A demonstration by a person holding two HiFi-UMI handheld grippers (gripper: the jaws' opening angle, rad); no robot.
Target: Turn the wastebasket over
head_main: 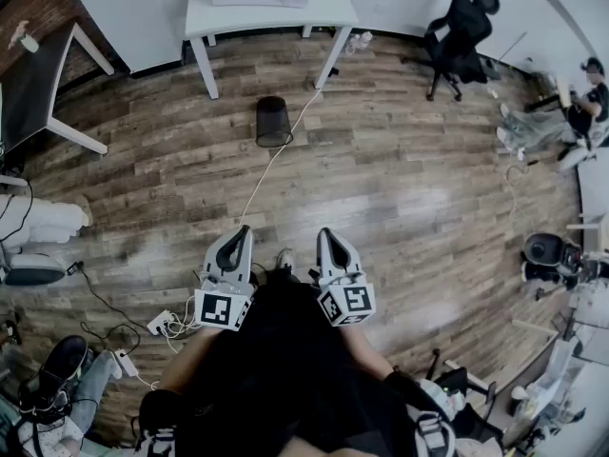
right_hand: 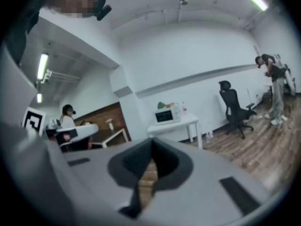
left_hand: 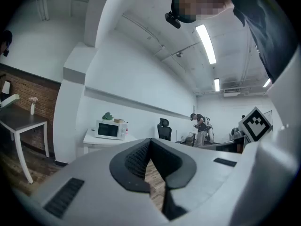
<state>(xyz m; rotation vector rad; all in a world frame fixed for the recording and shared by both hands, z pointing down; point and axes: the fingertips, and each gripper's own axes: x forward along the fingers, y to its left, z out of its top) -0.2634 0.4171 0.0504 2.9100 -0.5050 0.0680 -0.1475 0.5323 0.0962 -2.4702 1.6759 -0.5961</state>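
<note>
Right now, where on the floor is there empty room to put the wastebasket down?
Bare floor stretches from the wastebasket to the office chair. Crowded: cables and a power strip lower left, clutter far right.

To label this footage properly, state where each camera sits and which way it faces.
Head view: on the person's head, aimed steeply down at the wood floor and black wastebasket; shows left tongs, right tongs and the person's dark clothing.
Left gripper view: rides the left tongs, looks along its shut jaws toward the microwave on its white table.
Right gripper view: rides the right tongs, looks along its shut jaws toward the same table.
Shared: all three catch the microwave and black office chair.
</note>
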